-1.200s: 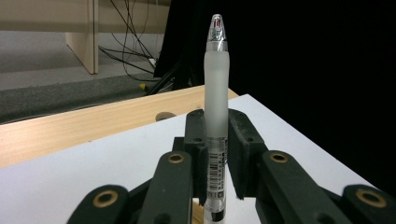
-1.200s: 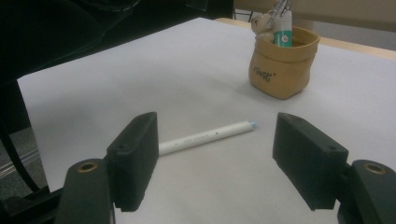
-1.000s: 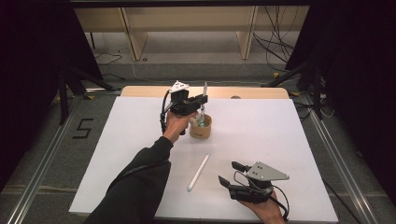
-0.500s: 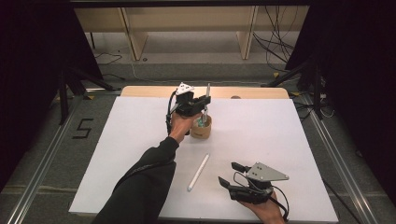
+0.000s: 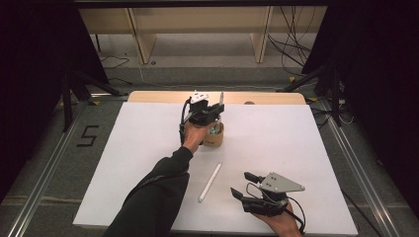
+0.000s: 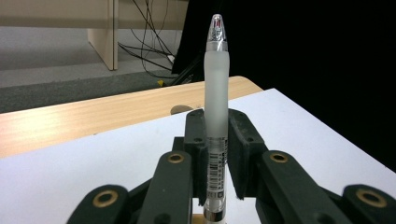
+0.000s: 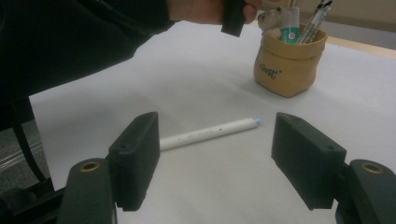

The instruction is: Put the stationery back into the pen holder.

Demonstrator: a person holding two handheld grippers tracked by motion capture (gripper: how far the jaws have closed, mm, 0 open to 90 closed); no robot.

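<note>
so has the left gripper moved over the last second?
Yes. In the high view the left gripper, shut on an upright pen, has come down toward the tan pen pot, which stayed put.

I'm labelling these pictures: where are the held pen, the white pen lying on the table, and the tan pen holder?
held pen (image 6: 215, 93), left gripper view, frosted barrel.
white pen (image 7: 205, 134), right gripper view, mid-barrel.
tan pen holder (image 7: 285, 70), right gripper view, front wall.

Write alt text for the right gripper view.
The right gripper's two black fingers stand open over a white table, with a white pen lying flat on it beyond them. Farther back stands a tan pen holder with pens in it, and a dark sleeve reaches in above toward it.
</note>
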